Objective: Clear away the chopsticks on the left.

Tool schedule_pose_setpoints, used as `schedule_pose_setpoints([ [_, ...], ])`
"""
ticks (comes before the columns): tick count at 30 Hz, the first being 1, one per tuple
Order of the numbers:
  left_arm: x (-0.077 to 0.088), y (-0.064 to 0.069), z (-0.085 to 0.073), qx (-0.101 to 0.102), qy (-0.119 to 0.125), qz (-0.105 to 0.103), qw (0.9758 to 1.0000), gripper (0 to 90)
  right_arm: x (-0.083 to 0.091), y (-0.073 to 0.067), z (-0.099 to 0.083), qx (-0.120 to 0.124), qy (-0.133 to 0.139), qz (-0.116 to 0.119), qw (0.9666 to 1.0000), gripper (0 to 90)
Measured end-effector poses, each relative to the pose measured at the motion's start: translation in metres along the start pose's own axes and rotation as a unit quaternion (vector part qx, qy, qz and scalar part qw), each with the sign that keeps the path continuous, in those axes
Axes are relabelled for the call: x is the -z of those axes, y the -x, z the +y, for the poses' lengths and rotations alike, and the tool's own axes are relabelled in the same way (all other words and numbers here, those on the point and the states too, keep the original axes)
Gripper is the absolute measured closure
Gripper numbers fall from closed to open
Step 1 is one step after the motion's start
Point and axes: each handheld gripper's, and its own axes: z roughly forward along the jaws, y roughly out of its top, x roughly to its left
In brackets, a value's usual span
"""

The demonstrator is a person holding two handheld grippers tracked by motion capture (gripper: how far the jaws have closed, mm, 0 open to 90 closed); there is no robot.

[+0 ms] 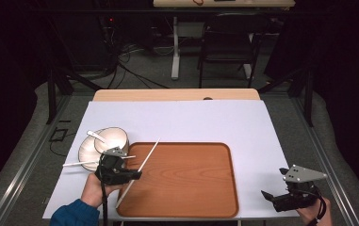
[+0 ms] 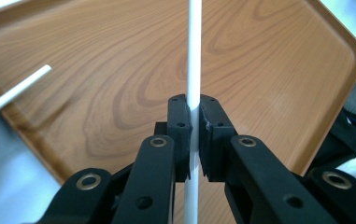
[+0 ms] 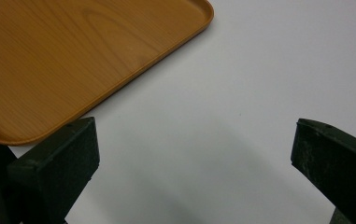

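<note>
Clamping a white chopstick [image 2: 194, 70] tight over the wooden tray [image 1: 215, 197], the left gripper [image 1: 137, 174] needed a slow, level descent so the stick would land flat without rolling, while the right gripper [image 3: 192, 154] waited, jaws spread, over bare table [image 3: 269, 70]

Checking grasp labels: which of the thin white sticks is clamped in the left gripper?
The long white stick slanting over the wooden tray's left edge; the left gripper is shut on it. The other white stick lies by the bowls, untouched.
</note>
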Motion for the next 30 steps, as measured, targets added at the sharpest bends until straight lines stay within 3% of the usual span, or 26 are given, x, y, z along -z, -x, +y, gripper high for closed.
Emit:
schedule_pose_setpoints([
  [6, -0.009, -0.001, -0.004, 0.021, 0.011, -0.006, 0.9997, 84.3, 0.000, 0.000, 0.000, 0.001, 0.000, -0.001, 1.0000, 0.5],
  [17, -0.016, -0.012, -0.012, 0.064, 0.022, 0.011, 0.9977, 84.2, 0.000, 0.000, 0.000, 0.002, -0.001, -0.002, 1.0000, 0.6],
  [25, -0.018, -0.018, -0.014, 0.074, 0.017, 0.024, 0.9968, 83.9, 0.000, 0.000, 0.000, 0.002, -0.002, -0.002, 1.0000, 0.7],
  [30, -0.020, -0.021, -0.015, 0.071, 0.007, 0.040, 0.9967, 82.4, 0.000, 0.000, 0.000, 0.004, -0.001, -0.002, 1.0000, 0.8],
])
